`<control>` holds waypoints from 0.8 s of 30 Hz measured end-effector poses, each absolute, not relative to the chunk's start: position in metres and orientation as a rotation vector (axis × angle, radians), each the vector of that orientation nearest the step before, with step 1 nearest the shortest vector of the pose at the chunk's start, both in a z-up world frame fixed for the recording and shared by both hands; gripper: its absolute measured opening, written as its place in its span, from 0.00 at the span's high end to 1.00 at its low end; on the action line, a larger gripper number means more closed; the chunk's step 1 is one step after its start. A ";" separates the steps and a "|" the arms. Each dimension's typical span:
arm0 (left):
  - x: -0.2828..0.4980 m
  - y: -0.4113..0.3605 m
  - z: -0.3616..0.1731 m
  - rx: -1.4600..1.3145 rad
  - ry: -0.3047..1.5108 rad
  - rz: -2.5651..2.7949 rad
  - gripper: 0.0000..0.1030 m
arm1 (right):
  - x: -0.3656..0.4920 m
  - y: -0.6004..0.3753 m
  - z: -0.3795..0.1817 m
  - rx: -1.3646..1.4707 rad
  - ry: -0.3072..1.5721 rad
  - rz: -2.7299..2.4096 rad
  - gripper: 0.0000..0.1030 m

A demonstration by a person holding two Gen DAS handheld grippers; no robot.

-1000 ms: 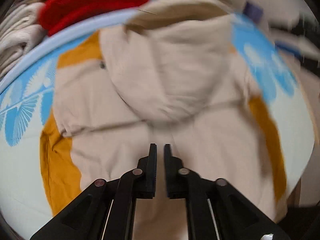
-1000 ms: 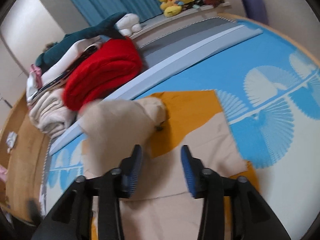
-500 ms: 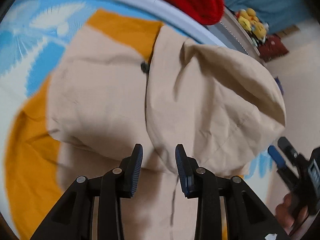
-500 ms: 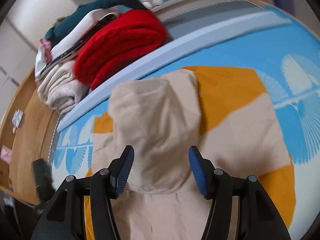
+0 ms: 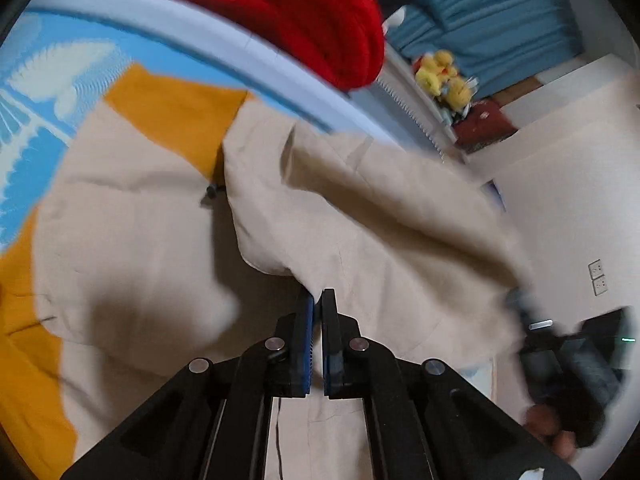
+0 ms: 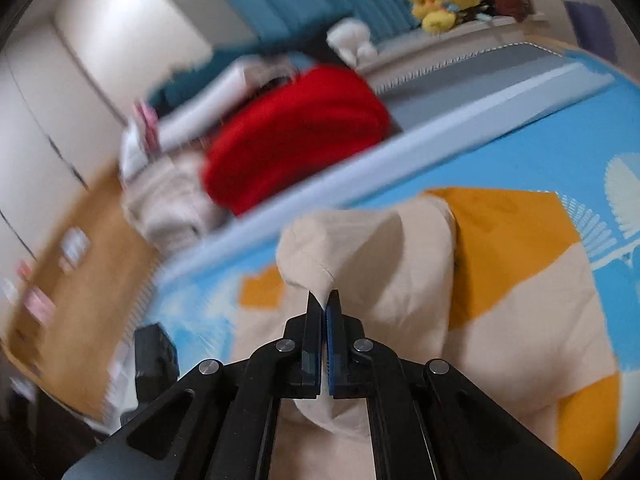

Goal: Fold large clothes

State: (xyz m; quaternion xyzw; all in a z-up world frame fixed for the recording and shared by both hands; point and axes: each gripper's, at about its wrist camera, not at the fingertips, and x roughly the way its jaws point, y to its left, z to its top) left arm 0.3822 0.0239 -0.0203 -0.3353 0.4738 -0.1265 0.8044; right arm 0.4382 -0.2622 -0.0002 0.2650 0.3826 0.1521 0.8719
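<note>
A beige and mustard hooded garment (image 5: 132, 240) (image 6: 516, 320) lies spread on a blue patterned bed cover (image 5: 52, 80) (image 6: 532, 144). Its beige hood (image 5: 380, 232) (image 6: 372, 256) is lifted off the garment's body and stretched between my two grippers. In the left wrist view my left gripper (image 5: 317, 294) is shut on the hood's near edge. In the right wrist view my right gripper (image 6: 323, 298) is shut on a pinched corner of the hood. The right gripper also shows blurred at the hood's far end (image 5: 520, 300), with a hand (image 5: 560, 436) below it.
A folded red blanket (image 5: 304, 12) (image 6: 296, 140) and a stack of pale folded laundry (image 6: 176, 196) sit beyond the cover's pale border. Yellow plush toys (image 5: 444, 76) (image 6: 440, 0) stand on a ledge by blue curtains. A wooden floor (image 6: 80, 280) lies left of the bed.
Both grippers stood open near the hood half a second ago and have now shut on it. The hood has risen off the garment and is pulled out between them.
</note>
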 end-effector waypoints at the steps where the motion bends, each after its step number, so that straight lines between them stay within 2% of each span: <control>1: 0.380 0.021 -0.029 -0.674 1.105 -0.220 0.99 | 0.442 -0.262 -0.012 0.532 0.861 0.267 0.98; 4: 0.369 0.006 -0.094 -0.544 1.421 -0.091 0.98 | 0.457 -0.253 -0.094 0.395 1.276 0.144 0.97; 5: 0.368 0.003 -0.106 -0.500 1.472 -0.039 1.00 | 0.456 -0.252 -0.118 0.399 1.378 0.130 0.96; 7: 0.372 -0.003 -0.107 -0.421 1.490 -0.006 1.00 | 0.453 -0.250 -0.136 0.410 1.442 0.104 0.92; 9: 0.380 -0.004 -0.079 -0.382 1.414 -0.029 0.96 | 0.456 -0.249 -0.128 0.382 1.408 0.091 0.90; 11: 0.383 0.003 -0.044 -0.388 1.272 -0.032 0.82 | 0.459 -0.253 -0.105 0.374 1.319 0.099 0.82; 13: 0.383 0.009 -0.016 -0.394 1.147 -0.042 0.72 | 0.458 -0.259 -0.089 0.405 1.249 0.104 0.69; 16: 0.387 0.004 0.000 -0.400 1.049 -0.095 0.73 | 0.460 -0.263 -0.063 0.417 1.123 0.139 0.64; 20: 0.396 -0.027 -0.025 -0.405 1.118 -0.255 0.72 | 0.463 -0.263 -0.052 0.415 1.028 0.190 0.60; 24: 0.402 -0.048 -0.090 -0.249 1.373 -0.150 0.69 | 0.472 -0.268 -0.099 0.520 1.158 0.117 0.60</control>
